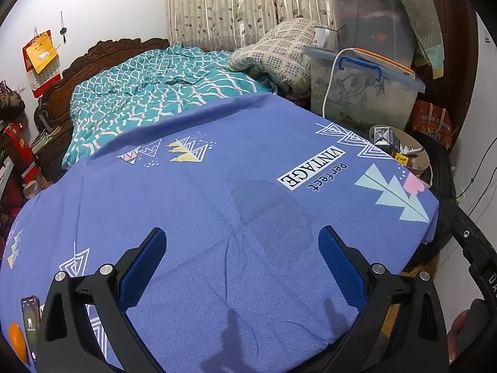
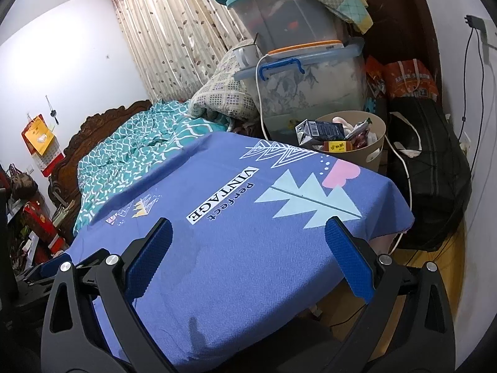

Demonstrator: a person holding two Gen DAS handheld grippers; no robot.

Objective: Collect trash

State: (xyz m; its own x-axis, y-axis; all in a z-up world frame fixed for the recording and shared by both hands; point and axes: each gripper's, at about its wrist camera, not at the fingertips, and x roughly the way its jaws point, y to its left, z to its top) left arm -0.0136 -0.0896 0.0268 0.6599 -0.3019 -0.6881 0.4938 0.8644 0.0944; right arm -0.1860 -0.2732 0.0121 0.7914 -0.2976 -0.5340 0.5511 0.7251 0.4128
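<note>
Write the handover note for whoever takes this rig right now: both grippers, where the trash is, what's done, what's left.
Left gripper: open, holding nothing, over the blue bedsheet.
Right gripper: open, holding nothing, over the same sheet near the bed's corner.
Trash bin: on the floor beside the bed, below the storage boxes. It already holds a small carton and wrappers.
Done: no loose trash shows on the visible part of the sheet.
Left: a phone and an orange object lie at the left view's lower edge; whether the orange item is trash cannot be told. Check the area out of view.
</note>
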